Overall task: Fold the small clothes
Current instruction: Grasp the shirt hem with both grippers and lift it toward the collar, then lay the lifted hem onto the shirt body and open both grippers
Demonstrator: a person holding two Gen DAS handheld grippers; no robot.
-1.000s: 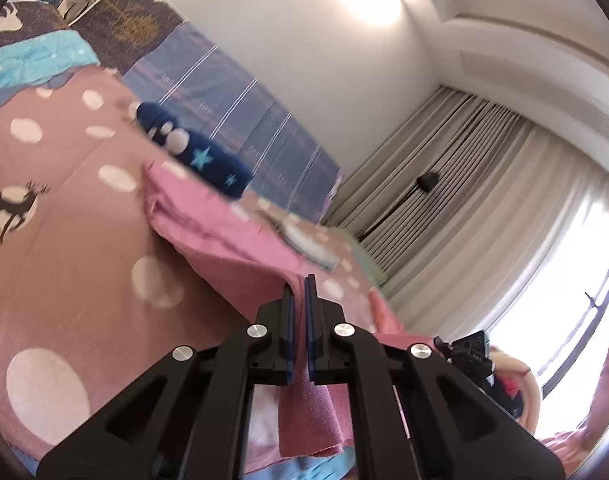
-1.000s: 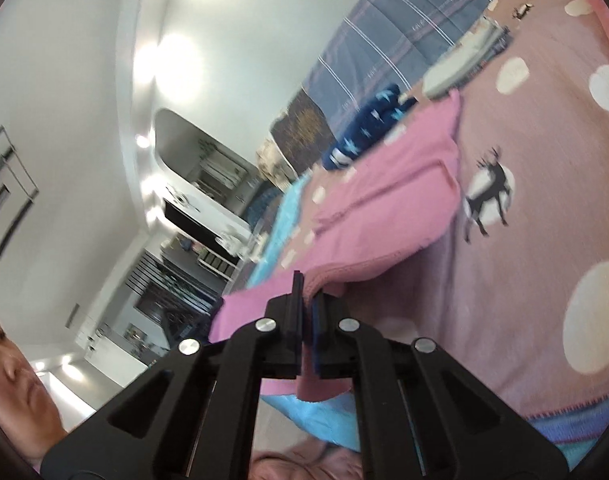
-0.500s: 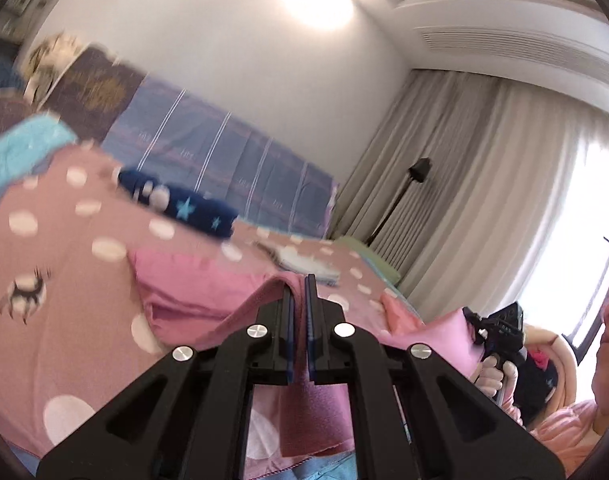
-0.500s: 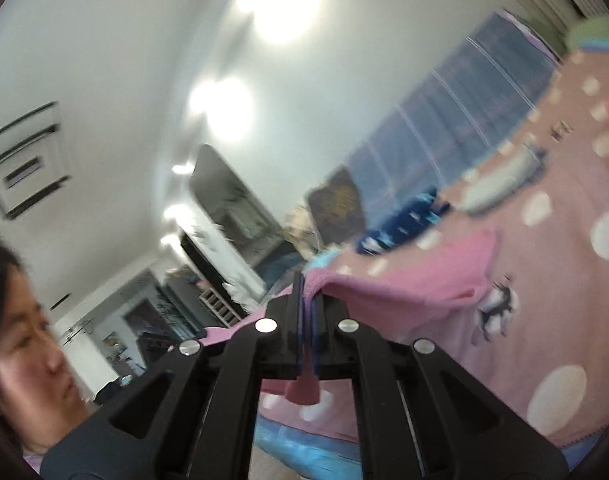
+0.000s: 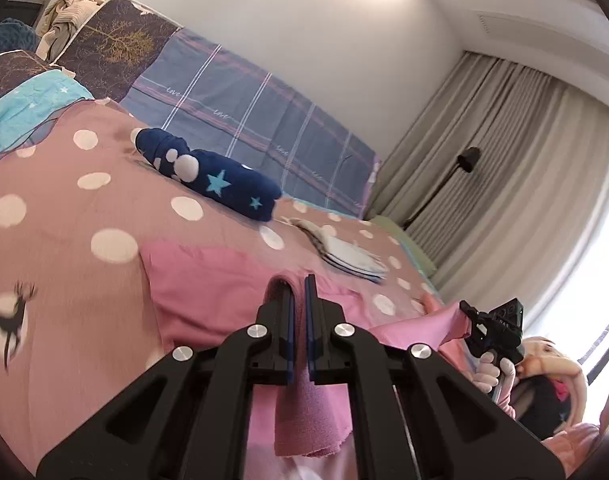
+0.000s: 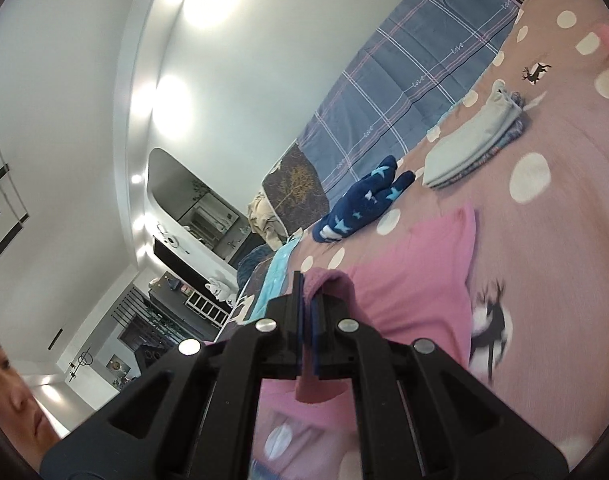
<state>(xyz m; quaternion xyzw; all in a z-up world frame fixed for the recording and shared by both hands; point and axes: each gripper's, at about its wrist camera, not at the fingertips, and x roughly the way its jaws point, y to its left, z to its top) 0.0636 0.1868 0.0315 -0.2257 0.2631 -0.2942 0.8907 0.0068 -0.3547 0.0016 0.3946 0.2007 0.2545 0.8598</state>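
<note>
One pink garment (image 5: 208,284), one navy star garment (image 5: 224,184), one folded stack (image 5: 352,258)

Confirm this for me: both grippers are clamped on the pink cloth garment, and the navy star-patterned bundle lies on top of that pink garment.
Not quite. The left gripper and right gripper are both shut on the pink cloth garment, but the navy star-patterned bundle lies apart from it, farther up on the pink polka-dot bedspread. The left wrist view shows bedspread between them.

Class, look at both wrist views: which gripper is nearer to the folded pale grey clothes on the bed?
Right, as a judgement. The right gripper and left gripper both clamp the pink garment; the folded grey clothes lie toward the right gripper's side, beyond the garment.
</note>
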